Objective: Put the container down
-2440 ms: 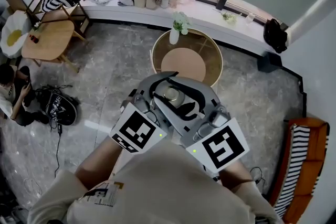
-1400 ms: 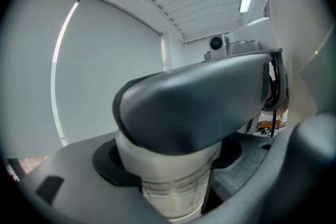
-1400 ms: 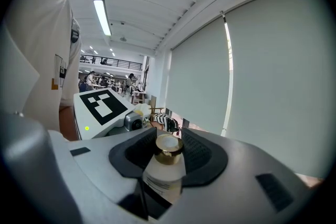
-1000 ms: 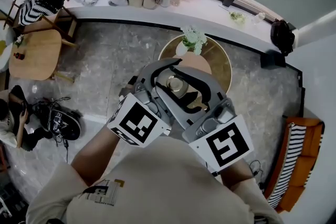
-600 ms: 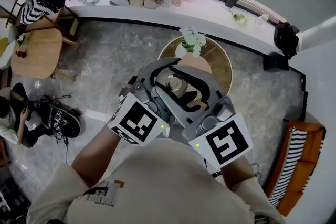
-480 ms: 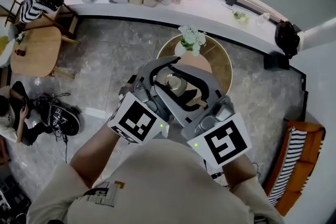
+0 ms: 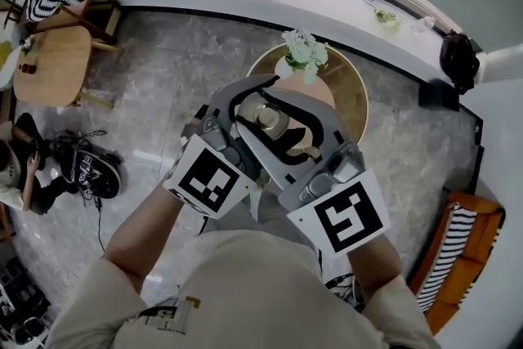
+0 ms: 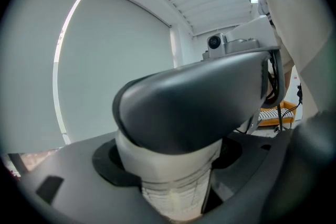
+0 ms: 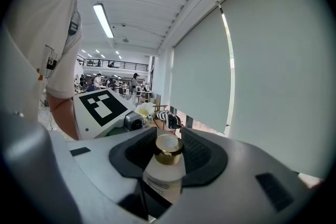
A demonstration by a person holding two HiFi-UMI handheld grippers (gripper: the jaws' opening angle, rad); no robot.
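Observation:
The container (image 7: 268,117) is a small white bottle with a gold cap, held in the air between both grippers. My left gripper (image 7: 248,112) and right gripper (image 7: 296,135) meet around it from either side, their grey jaws forming a ring. It hangs over the near part of a round wooden table (image 7: 350,98). In the left gripper view the white container (image 8: 176,176) is pinched under the dark upper jaw of the left gripper (image 8: 178,162). The right gripper view has the container (image 9: 164,173) standing between the dark pads of the right gripper (image 9: 168,157).
A white vase of flowers (image 7: 301,53) stands at the round table's far edge. A white ledge (image 7: 327,8) with bags runs along the back. A wooden side table (image 7: 49,65) and shoes (image 7: 82,167) are at the left, an orange sofa (image 7: 458,249) at the right.
Both grippers, still joined on the container, have moved forward and down toward the round table, which now lies right under them. The grip looks unchanged.

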